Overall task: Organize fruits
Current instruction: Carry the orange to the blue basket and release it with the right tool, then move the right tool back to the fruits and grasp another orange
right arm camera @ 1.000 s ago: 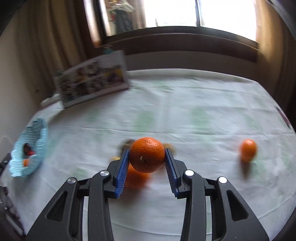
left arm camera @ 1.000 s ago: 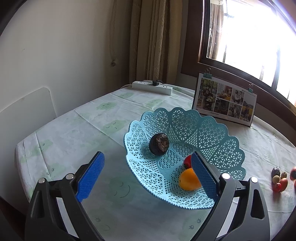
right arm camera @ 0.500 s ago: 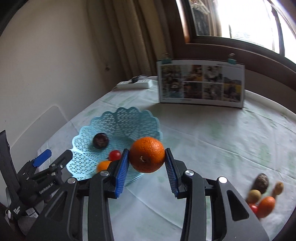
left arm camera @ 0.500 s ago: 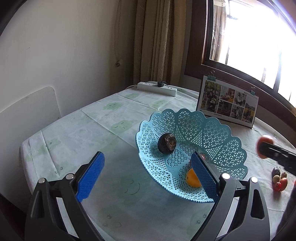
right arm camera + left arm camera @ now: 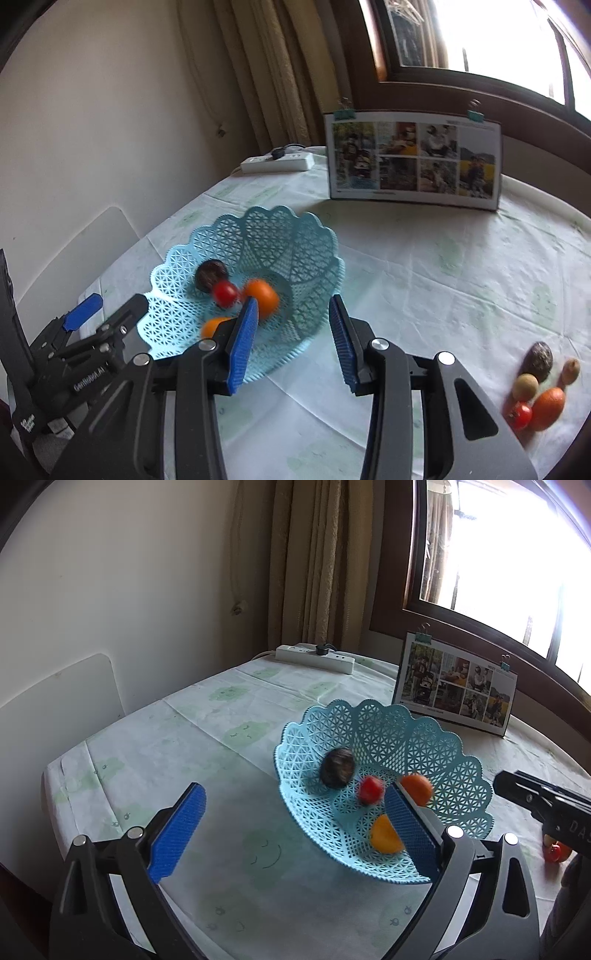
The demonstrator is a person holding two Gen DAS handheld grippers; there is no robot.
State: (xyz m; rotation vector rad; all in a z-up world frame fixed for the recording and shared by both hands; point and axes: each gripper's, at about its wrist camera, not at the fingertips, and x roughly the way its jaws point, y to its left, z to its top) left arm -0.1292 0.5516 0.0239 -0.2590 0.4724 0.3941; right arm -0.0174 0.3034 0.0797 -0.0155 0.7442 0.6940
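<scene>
Orange (image 5: 416, 788): motion-blurred, lower edge hidden behind a blue pad. Red fruit (image 5: 370, 789): blurred, kind unclear. Yellow-orange fruit (image 5: 385, 834): right half hidden by same pad. Right gripper (image 5: 546, 805): cut off by frame edge in left wrist view. Photo board (image 5: 413, 160): pictures too small to read.

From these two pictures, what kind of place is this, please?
Most likely a room in a home. A table with a printed tablecloth stands by a curtained window. On it are a blue fruit basket, a clipped sheet of family photos and a power strip.
</scene>
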